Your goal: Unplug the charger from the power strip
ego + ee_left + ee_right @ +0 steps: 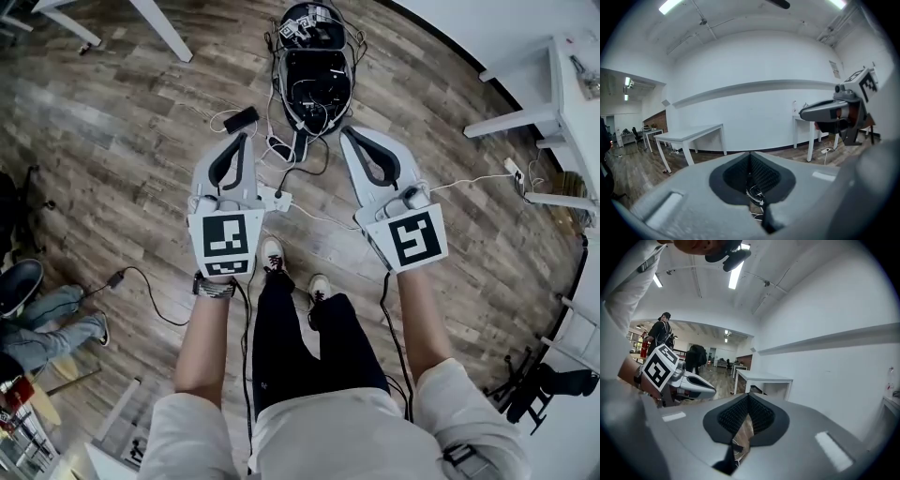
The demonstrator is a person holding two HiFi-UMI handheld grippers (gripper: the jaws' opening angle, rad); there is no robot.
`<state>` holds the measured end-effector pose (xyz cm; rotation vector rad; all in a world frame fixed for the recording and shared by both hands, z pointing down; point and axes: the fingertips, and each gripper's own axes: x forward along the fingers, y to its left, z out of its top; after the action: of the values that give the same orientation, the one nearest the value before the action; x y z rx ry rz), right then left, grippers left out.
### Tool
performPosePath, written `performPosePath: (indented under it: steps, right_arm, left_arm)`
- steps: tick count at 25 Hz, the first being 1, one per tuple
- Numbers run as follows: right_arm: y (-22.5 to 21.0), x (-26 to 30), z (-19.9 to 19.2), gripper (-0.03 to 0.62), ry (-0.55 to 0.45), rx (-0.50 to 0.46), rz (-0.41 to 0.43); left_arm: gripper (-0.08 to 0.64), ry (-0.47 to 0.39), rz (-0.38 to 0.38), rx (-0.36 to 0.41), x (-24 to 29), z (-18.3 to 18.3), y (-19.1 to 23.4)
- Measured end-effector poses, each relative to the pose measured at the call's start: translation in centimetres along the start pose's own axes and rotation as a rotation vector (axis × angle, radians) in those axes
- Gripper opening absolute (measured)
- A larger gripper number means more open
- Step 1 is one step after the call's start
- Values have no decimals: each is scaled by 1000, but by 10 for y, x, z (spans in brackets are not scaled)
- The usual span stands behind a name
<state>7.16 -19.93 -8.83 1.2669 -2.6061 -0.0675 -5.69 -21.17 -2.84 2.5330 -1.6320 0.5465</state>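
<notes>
Held left gripper (240, 141) and right gripper (351, 133) pinched closed, empty, high above floor (131, 159). Spotted white power strip (272, 199) on floor just beyond shoes (272, 255), with small dark charger (278, 195) seemingly plugged in, too small to confirm. Judged charger light, rigid, snug in socket. Best gripped across body, strip pinned down.

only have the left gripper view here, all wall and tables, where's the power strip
Observer: The head view shows a white power strip lying on the wood floor, just right of the left gripper and ahead of the person's shoes.
Operator: ok, anything in the right gripper
Observer: No. In the right gripper view the right gripper has its jaws together with nothing between them.
</notes>
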Motion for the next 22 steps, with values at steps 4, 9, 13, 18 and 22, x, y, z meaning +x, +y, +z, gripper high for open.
performPosePath:
  steps: [4,9,13,18,22]
  right_arm:
    - [-1,-32,53,0,7,10,-10]
    - [-4,-69,113,0,-40,-18,-23]
    - [0,-94,146,0,-73,12,-28]
    - [12,-119,190,0,-97,24,-3]
    - [6,-134,233,0,-152,8,-3]
  left_arm:
    - [5,1,-2,-13,-34,44,-10]
    - [5,-25,32,-33,-78,94,-19]
    - [5,-49,43,-28,-109,131,-27]
    - [5,-93,42,-24,-142,184,-35]
    - [5,-138,55,15,-159,225,-39]
